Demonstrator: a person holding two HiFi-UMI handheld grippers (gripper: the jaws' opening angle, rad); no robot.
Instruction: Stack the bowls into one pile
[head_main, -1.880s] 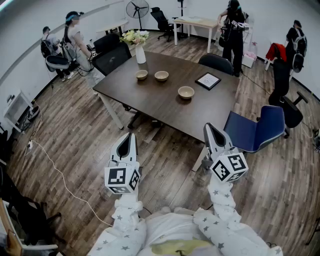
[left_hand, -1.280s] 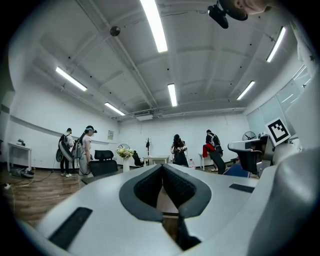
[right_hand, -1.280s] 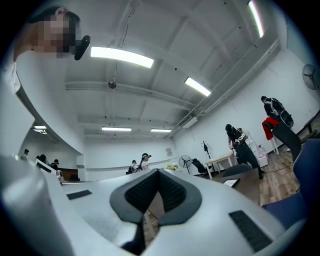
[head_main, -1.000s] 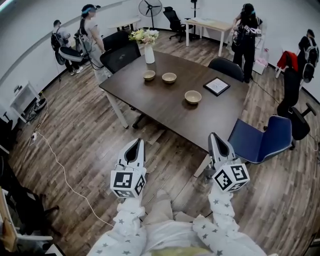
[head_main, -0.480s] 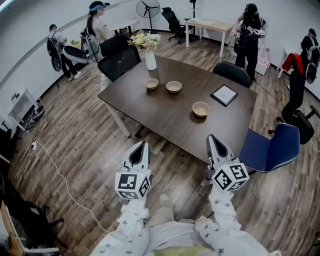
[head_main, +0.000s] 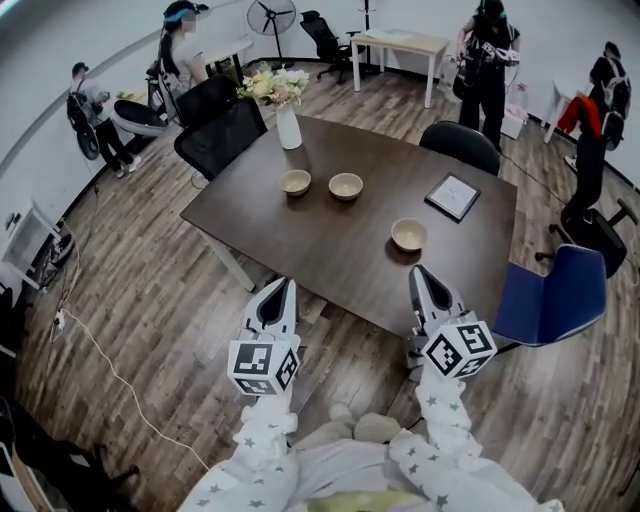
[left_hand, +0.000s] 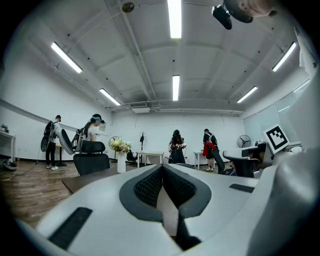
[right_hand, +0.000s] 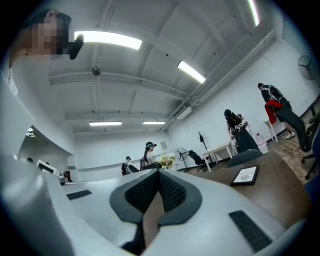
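1. In the head view, both star-patterned sleeves are stretched forward side by side. The left gripper (head_main: 282, 289) is held over the wood-plank floor (head_main: 150, 290), just short of the near edge of the dark brown rectangular table (head_main: 330, 245). The tip of the right gripper (head_main: 418, 273) is seen against that edge.
2. Three tan round bowls are set apart on the table: two (head_main: 295, 181) (head_main: 346, 186) towards the far side and one (head_main: 409, 234) nearer the right gripper.
3. A blue padded chair (head_main: 550, 300) is placed by the table's near right corner; open floor is seen to the left.
4. In the left gripper view, the jaws are pressed together with nothing between them.
5. In the right gripper view, the jaws are likewise closed and empty.
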